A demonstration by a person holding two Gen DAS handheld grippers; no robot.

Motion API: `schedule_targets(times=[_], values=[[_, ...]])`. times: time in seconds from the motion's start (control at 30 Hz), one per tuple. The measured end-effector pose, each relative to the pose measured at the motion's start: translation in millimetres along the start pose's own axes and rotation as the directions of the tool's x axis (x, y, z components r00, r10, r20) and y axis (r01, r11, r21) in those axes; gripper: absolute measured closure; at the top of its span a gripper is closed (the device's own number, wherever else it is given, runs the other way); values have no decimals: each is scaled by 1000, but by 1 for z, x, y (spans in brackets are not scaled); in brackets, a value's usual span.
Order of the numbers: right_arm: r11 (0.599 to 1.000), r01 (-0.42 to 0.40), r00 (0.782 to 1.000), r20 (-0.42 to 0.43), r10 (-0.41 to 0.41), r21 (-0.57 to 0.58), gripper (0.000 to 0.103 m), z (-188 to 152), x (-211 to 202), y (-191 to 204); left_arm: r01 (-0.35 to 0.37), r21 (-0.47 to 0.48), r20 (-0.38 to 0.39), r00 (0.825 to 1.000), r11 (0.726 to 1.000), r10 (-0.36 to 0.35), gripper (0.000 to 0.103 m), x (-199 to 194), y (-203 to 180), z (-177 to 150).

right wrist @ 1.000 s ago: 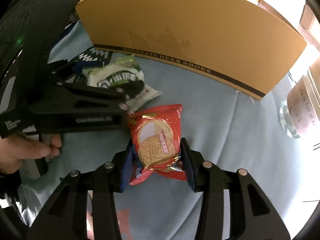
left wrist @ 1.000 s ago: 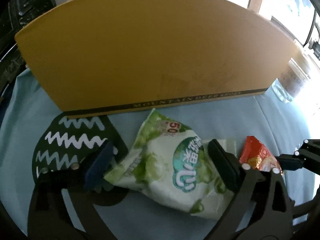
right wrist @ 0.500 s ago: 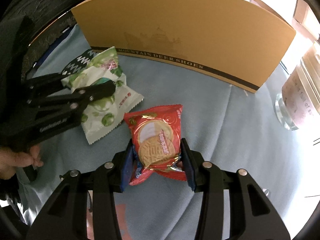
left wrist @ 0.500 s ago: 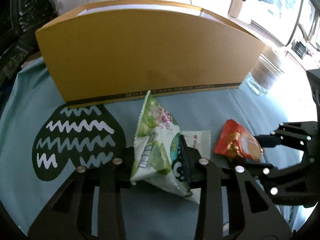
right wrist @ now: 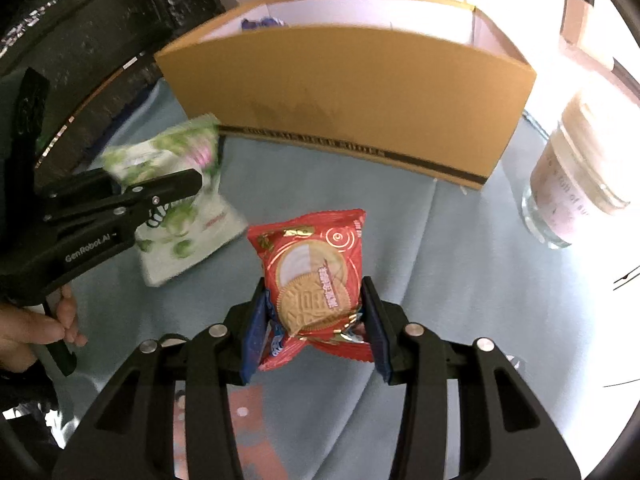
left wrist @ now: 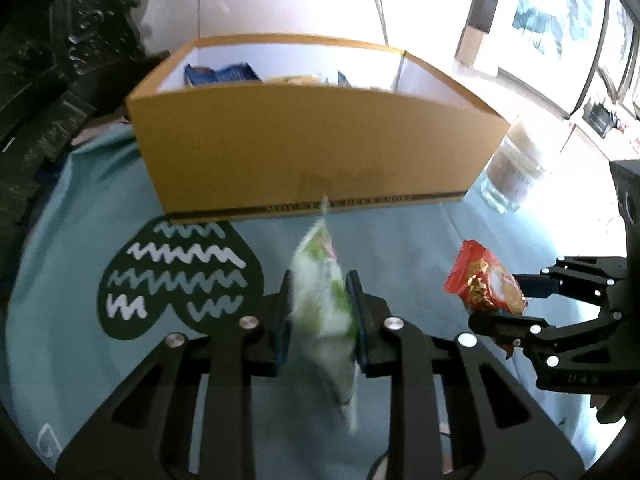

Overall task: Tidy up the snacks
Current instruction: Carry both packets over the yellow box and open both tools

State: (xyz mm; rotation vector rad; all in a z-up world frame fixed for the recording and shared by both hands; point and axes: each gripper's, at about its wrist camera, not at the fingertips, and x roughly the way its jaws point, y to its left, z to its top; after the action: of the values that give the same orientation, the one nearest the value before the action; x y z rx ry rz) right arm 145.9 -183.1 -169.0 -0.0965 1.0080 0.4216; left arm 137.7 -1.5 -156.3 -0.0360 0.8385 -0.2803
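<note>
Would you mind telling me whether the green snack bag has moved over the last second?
Yes. The green snack bag, clamped in the left gripper, has gone from lying flat on the blue cloth to hanging on edge above it, facing the cardboard box.

Blown-out window glare upper right, perhaps daylight; motion blur, dark fisheye-bent edges

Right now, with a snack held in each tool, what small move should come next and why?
Probably carry the green bag forward and up over the near wall of the cardboard box. The left tool already holds it clear of the cloth, the box is open with snacks inside, and the right tool holds the red cookie pack.
</note>
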Motion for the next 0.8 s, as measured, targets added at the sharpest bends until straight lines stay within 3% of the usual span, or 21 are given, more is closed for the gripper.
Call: schedule_targets(times=[0.17, 0.27, 0.37, 0.43, 0.47, 0.57, 0.63, 0.67, 0.7, 0.73, 0.77, 0.8], values=[[1000, -18, 999, 40, 17, 6, 58, -4, -23, -2, -10, 1, 34, 999, 1000, 10, 81, -23, 0, 3], [1000, -6, 999, 37, 6, 7, 58, -10, -28, -1, -33, -1, -7, 999, 999, 33, 81, -18, 4, -3], [1000, -6, 999, 34, 5, 12, 58, -13, -30, -2, -5, -92, -39, 999, 996, 1, 79, -13, 19, -14], [1000, -6, 1000, 28, 6, 10, 58, -15, -28, 2, 7, -149, -52, 999, 989, -15, 38, -8, 24, -25], [1000, -8, 1000, 26, 7, 13, 58, -16, -28, 3, -25, -148, -83, 996, 989, 12, 4, -1, 24, -31], [1000, -15, 1000, 24, 15, 12, 58, -19, -28, 6, -74, -174, -166, 985, 982, 45, 2, 19, 26, -42], [1000, -17, 1000, 22, 16, 9, 58, -21, -28, 6, -81, -136, -151, 987, 987, 60, 2, 21, 16, -44], [1000, -16, 1000, 20, 16, 6, 58, -21, -28, 6, -81, -105, -147, 987, 991, 66, 3, 21, 10, -45], [1000, -13, 1000, 18, 13, 5, 58, -23, -28, 5, -72, -73, -137, 989, 995, 61, 32, 19, 5, -45], [1000, -8, 1000, 13, 8, 6, 58, -24, -28, 3, -60, -32, -121, 991, 998, 56, 48, 17, 0, -44], [1000, -6, 1000, 13, 5, 8, 58, -24, -29, 2, -44, -25, -126, 991, 999, 41, 55, 16, -1, -43], [1000, -4, 1000, 13, 3, 9, 58, -25, -29, 0, 1, -28, -131, 991, 1000, -4, 83, 15, -3, -40]])
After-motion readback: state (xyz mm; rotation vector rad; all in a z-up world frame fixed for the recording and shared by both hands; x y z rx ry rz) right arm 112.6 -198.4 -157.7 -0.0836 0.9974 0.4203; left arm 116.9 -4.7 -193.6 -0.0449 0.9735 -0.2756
